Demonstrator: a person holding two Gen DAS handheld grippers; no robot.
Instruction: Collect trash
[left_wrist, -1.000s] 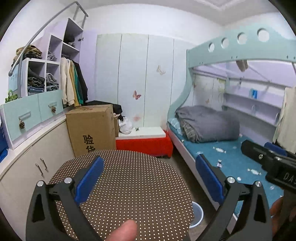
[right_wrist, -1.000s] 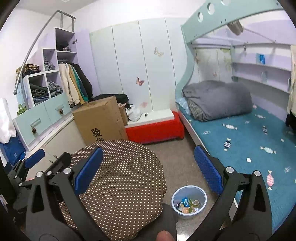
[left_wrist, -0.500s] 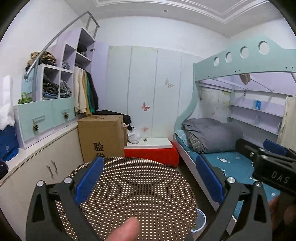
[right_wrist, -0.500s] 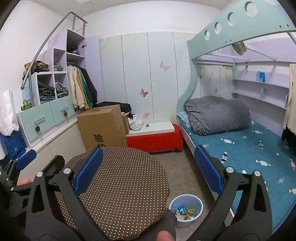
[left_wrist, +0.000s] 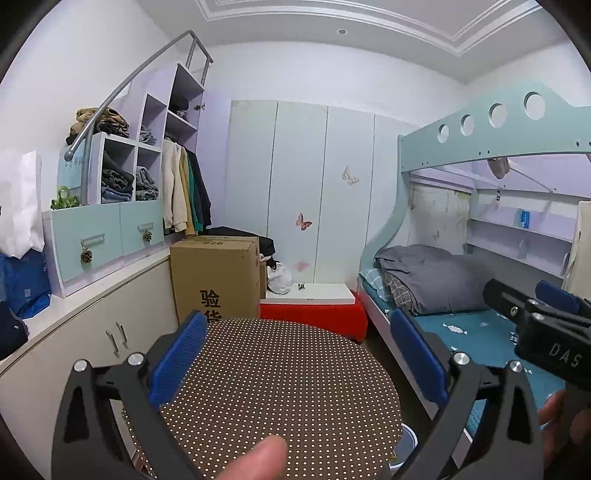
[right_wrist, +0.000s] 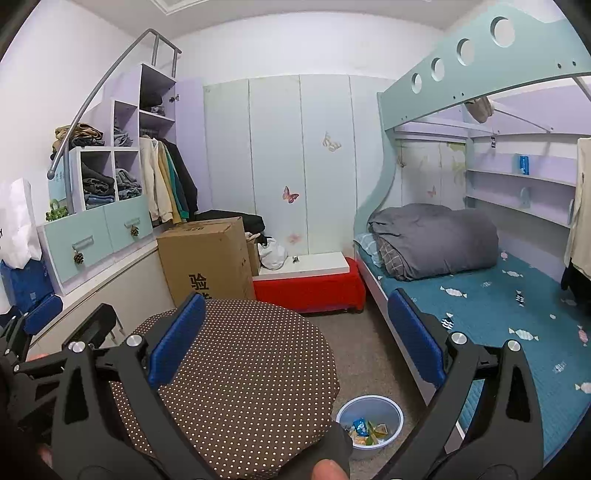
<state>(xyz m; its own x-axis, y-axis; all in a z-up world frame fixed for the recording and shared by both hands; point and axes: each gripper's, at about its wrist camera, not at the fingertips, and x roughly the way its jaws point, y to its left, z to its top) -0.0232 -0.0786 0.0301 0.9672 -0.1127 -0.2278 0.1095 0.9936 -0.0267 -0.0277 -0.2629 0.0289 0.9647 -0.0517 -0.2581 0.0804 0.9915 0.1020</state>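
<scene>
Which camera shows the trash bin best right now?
The right wrist view: the bin shows whole on the floor with wrappers inside. The left wrist view shows only a sliver of its rim past the table.

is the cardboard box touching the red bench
Cannot tell. In the right wrist view the cardboard box and the red bench sit side by side with their edges meeting, but overlap could be depth only; no gap or contact shows plainly.

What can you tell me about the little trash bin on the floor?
The small round pale-blue plastic trash bin stands upright and open-topped on the grey floor, between the brown polka-dot round table and the bunk bed's white frame. Inside lie several crumpled wrappers, blue, green and yellow. Nothing grips it. In the left view only its rim peeks out below the table edge.
</scene>
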